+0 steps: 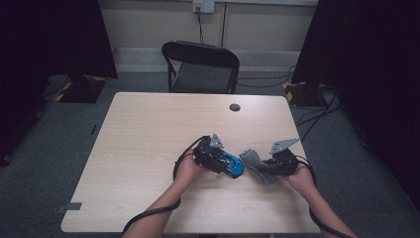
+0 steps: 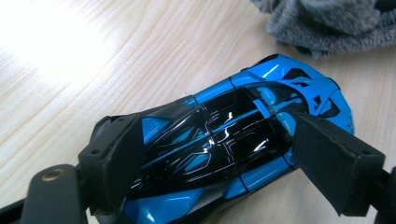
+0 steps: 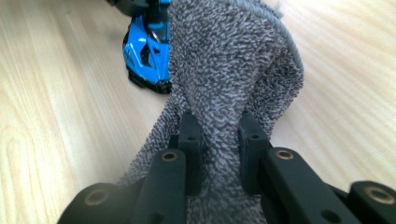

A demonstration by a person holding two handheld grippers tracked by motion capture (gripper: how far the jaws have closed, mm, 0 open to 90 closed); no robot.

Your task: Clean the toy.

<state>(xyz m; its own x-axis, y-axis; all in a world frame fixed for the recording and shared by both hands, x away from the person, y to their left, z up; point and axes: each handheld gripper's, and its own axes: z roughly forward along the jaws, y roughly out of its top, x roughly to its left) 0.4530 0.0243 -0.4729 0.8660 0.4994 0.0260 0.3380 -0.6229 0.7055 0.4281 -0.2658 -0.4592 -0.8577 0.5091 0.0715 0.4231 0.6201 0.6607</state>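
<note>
A glossy blue and black toy car [image 2: 224, 149] lies on the wooden table [image 1: 148, 129], and my left gripper [image 2: 215, 158] is shut on its body, one black pad on each side. In the high view the car [image 1: 233, 165] sits just right of the left gripper [image 1: 218, 157]. A grey towelling cloth [image 3: 233, 60] is pinched between the pads of my right gripper [image 3: 218, 149], which is shut on it. The cloth [image 1: 255, 163] hangs between the car and the right gripper [image 1: 277, 163], close to the car's nose [image 3: 147, 56].
A black folding chair [image 1: 200, 67] stands behind the table's far edge. A round dark cable port [image 1: 235, 107] sits near that edge. Cables trail from both grippers over the near edge. Dark curtains and floor cables flank the table.
</note>
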